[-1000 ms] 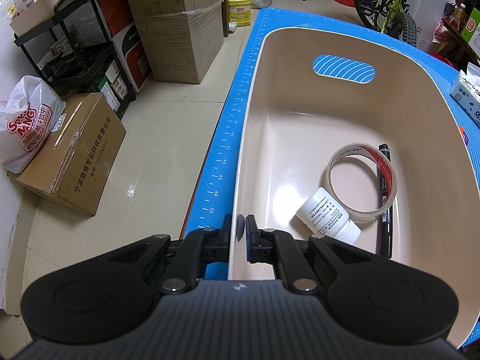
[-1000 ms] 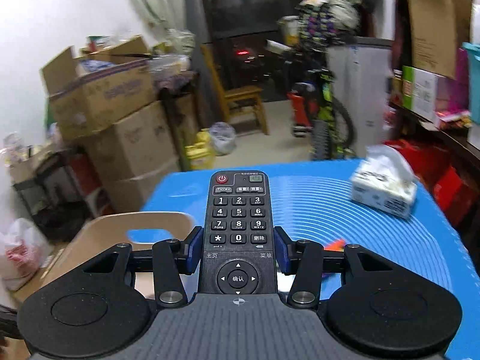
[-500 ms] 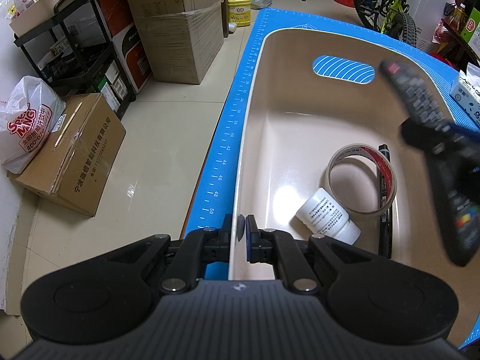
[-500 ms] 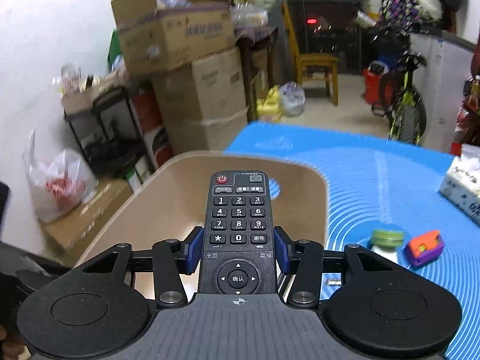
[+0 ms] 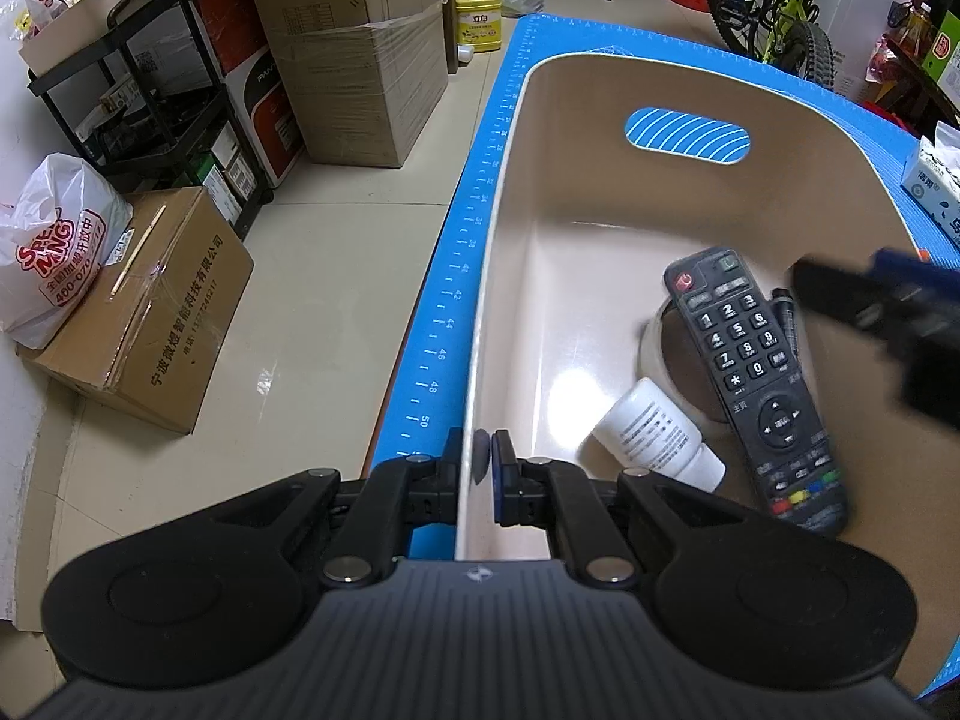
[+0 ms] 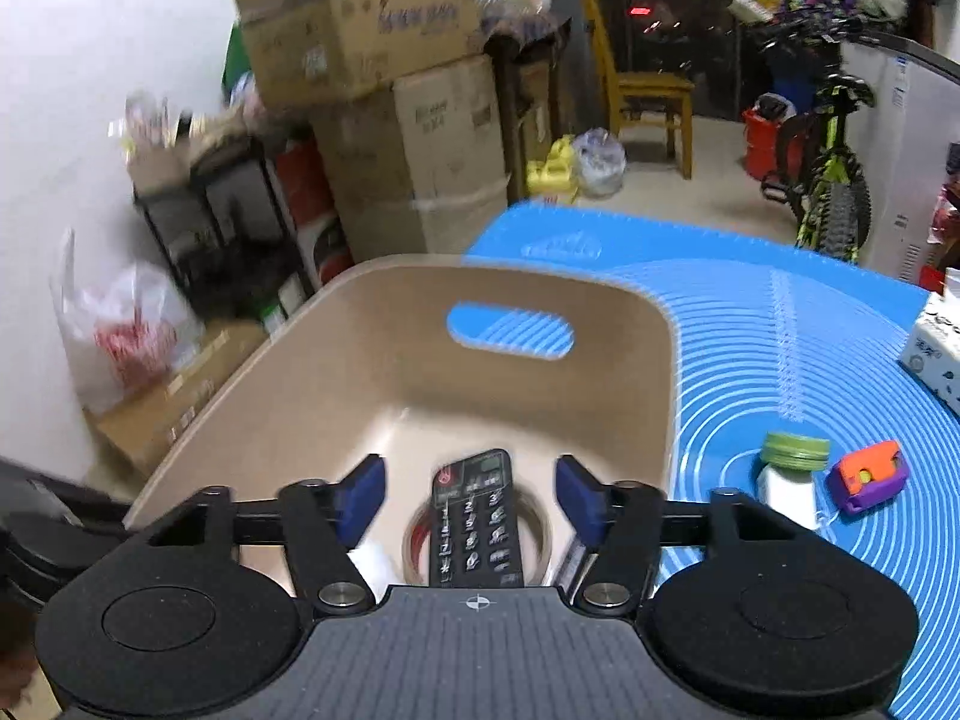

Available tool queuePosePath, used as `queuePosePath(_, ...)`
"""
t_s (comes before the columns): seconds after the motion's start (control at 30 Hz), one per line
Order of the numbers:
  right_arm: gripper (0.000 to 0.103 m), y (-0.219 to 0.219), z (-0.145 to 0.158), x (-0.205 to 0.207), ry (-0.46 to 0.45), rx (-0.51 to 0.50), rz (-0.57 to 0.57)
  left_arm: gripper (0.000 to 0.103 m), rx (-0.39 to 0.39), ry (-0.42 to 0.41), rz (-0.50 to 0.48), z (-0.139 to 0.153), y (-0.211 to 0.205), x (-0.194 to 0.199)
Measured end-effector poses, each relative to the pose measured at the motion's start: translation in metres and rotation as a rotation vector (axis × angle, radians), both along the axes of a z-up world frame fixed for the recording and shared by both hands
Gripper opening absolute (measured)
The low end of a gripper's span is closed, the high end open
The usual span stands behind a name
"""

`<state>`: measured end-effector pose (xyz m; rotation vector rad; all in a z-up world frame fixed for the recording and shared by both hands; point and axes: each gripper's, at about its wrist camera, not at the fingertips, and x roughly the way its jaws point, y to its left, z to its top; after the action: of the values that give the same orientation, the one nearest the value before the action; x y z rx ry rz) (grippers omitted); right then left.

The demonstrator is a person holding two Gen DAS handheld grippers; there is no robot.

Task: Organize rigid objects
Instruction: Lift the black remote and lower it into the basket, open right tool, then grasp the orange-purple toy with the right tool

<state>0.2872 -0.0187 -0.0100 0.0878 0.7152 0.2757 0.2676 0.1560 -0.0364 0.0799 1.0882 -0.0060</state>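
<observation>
The blue mat (image 6: 780,348) covers the tabletop, with the beige bin (image 5: 600,192) on its left part. In the left wrist view the bin fills the frame from 12 to 5 o'clock. The left gripper (image 5: 482,468) is pinched shut on the bin's near rim at 6 o'clock, pads pressed against the thin wall from both sides.

The right gripper (image 6: 468,489) hangs over the bin; its jaws have just been opening and now stand spread, with the remote (image 5: 756,384) free below them, touching neither pad. The remote lies in the bin, slanted across the tape roll (image 5: 657,336), its power button toward 12 o'clock. A white bottle (image 5: 657,435) lies on its side at the remote's 9 o'clock, and a black marker (image 5: 785,312) lies just beyond the remote at 2 o'clock.

On the mat at the bin's 3 o'clock in the right wrist view stand a green-capped jar (image 6: 792,474) and an orange-and-purple toy (image 6: 867,474), with a tissue pack (image 6: 936,354) farther off.
</observation>
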Motion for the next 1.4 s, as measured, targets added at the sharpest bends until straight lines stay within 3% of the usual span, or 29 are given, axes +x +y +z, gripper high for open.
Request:
queuePosePath(0.13, 0.085, -0.031, 0.017, -0.009, -0.062, 0.038, -0.039, 0.01, -0.003, -0.002, 0.001, 0.0, 0.0, -0.001)
queuePosePath(0.27, 0.098, -0.065, 0.025, -0.011, -0.107, 0.013, -0.119, 0.01, 0.0, 0.0, -0.001, 0.0, 0.001, -0.001)
queuePosePath(0.37, 0.098, -0.095, 0.021, -0.004, -0.1, -0.016, -0.186, 0.01, -0.002, -0.001, 0.0, 0.001, 0.002, -0.001)
queuePosePath(0.67, 0.1, -0.165, -0.027, 0.027, 0.024, -0.147, -0.249, 0.01, 0.003, 0.0, 0.001, 0.0, 0.0, 0.0)
queuePosePath(0.8, 0.101, -0.173, -0.051, 0.042, 0.091, -0.224, -0.243, 0.01, 0.002, 0.001, 0.002, 0.0, 0.0, 0.0)
queuePosePath(1.03, 0.101, -0.182, -0.078, 0.063, 0.154, -0.245, -0.253, 0.01, 0.017, 0.002, 0.002, 0.0, -0.003, 0.0)
queuePosePath(1.4, 0.101, -0.207, -0.109, 0.088, 0.13, -0.242, -0.261, 0.011, 0.02, 0.003, 0.002, 0.0, -0.003, 0.0)
